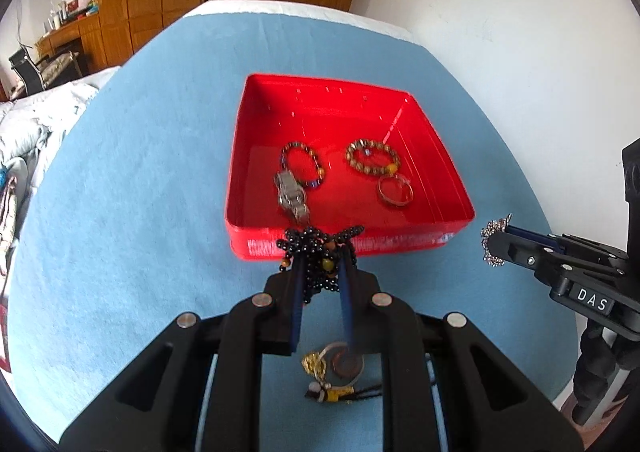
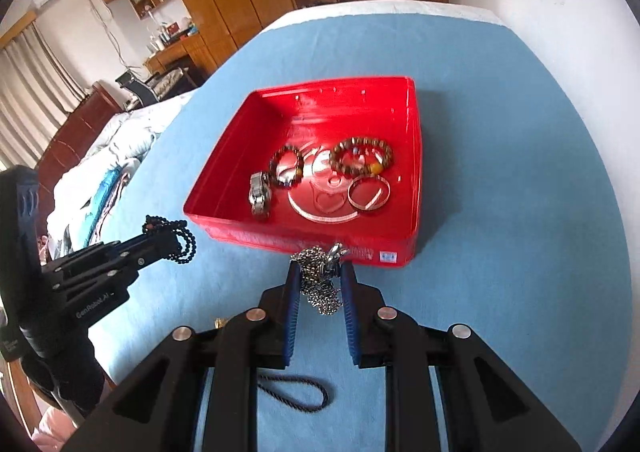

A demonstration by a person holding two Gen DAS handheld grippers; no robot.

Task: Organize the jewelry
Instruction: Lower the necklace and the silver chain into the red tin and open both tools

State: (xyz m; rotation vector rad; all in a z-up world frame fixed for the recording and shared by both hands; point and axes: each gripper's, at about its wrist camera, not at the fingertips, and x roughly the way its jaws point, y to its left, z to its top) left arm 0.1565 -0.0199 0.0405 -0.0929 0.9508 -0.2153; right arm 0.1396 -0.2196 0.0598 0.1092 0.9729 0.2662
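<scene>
Left wrist: left gripper (image 1: 322, 264) clamps black beads (image 1: 316, 252); gold charm (image 1: 320, 366) below.
Right wrist: right gripper (image 2: 320, 276) clamps silver chain (image 2: 320, 280); tray (image 2: 224, 204) heart emblem visible.

Both grippers: black plastic linkage, silver round screws, blue ribbed fingers (image 2: 291, 308) — white "DAS", "GenRobot.AI" markings.

Tray (image 1: 436, 148) on table (image 1: 140, 172), bracelets (image 1: 372, 157), watch (image 1: 291, 197), ring (image 1: 395, 191) inside; pendant (image 1: 338, 366) before tray

Open blue cloth (image 1: 140, 172) around the red tray (image 1: 448, 160), top unobstructed.
</scene>
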